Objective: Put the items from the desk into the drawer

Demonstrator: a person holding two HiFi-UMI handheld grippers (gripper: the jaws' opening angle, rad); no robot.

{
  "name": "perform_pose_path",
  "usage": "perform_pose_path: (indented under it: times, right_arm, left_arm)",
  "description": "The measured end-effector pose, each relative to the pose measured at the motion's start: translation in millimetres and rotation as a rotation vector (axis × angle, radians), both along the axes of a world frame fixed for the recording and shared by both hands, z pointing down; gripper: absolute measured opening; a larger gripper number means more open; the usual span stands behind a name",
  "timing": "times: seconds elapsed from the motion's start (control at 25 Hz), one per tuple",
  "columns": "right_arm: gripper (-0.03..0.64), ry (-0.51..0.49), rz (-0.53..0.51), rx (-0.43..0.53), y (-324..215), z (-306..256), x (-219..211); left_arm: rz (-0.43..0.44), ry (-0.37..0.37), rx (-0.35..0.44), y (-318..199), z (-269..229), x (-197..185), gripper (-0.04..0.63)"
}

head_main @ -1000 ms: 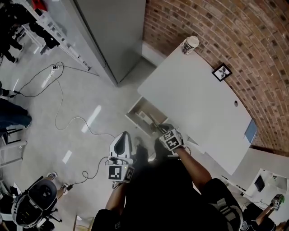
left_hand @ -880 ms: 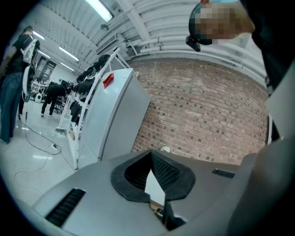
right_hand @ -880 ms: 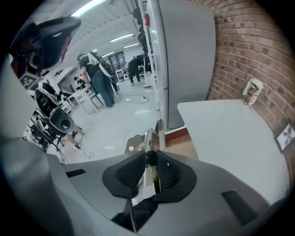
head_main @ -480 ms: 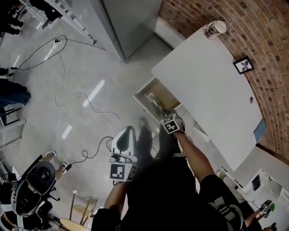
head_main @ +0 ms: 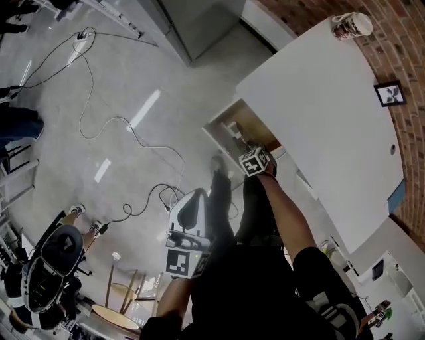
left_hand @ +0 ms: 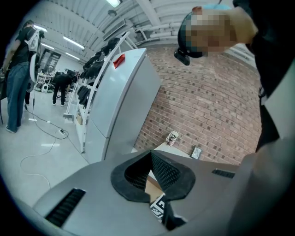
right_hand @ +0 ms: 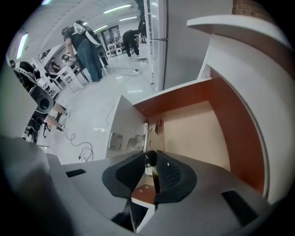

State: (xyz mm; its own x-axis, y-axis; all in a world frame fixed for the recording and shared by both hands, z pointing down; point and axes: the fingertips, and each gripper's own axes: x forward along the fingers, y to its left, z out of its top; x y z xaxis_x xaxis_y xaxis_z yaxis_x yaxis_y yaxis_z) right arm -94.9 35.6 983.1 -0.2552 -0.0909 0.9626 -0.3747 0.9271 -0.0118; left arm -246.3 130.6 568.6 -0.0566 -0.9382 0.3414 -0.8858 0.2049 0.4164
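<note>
An open drawer (head_main: 229, 126) juts from under the white desk (head_main: 319, 113); its beige floor (right_hand: 193, 129) holds a white cable and a small dark item (right_hand: 159, 126). My right gripper (head_main: 255, 161) is at the drawer's near corner, its jaws closed over the drawer's wall (right_hand: 138, 199). A patterned cup (head_main: 352, 25) and a small picture frame (head_main: 390, 93) stand on the desk. My left gripper (head_main: 186, 226) hangs by the person's legs, away from the desk, shut and holding nothing; its view also shows the cup (left_hand: 172, 137) and frame (left_hand: 197, 152).
A blue object (head_main: 396, 197) sits at the desk's far right edge. Brick wall (head_main: 412, 40) runs behind the desk and a grey cabinet (head_main: 199, 20) stands left of it. Cables (head_main: 126, 126) trail over the floor. A stool (head_main: 116, 312) and a chair (head_main: 50, 265) stand at lower left.
The head view has swung, so the desk and drawer now sit higher and further right. My right gripper stays on the drawer. The left gripper has dropped lower in the view.
</note>
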Motion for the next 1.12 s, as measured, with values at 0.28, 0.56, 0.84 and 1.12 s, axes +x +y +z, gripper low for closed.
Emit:
perform_pose_path:
  times: [0.28, 0.56, 0.84, 1.12]
  right_arm:
    - [0.069, 0.056, 0.023, -0.012, -11, 42, 10]
    - [0.074, 0.105, -0.002, -0.021, -15, 61, 13]
    - [0.088, 0.109, 0.005, -0.038, -13, 65, 9]
    - [0.110, 0.093, -0.003, -0.042, -8, 41, 13]
  left_arm:
    - [-0.027, 0.030, -0.032, -8, 22, 4, 0.003]
    - [-0.033, 0.035, -0.061, -9, 34, 5, 0.003]
    - [-0.032, 0.041, -0.064, -11, 36, 8, 0.003]
    - [-0.033, 0.035, -0.042, -13, 27, 4, 0.003]
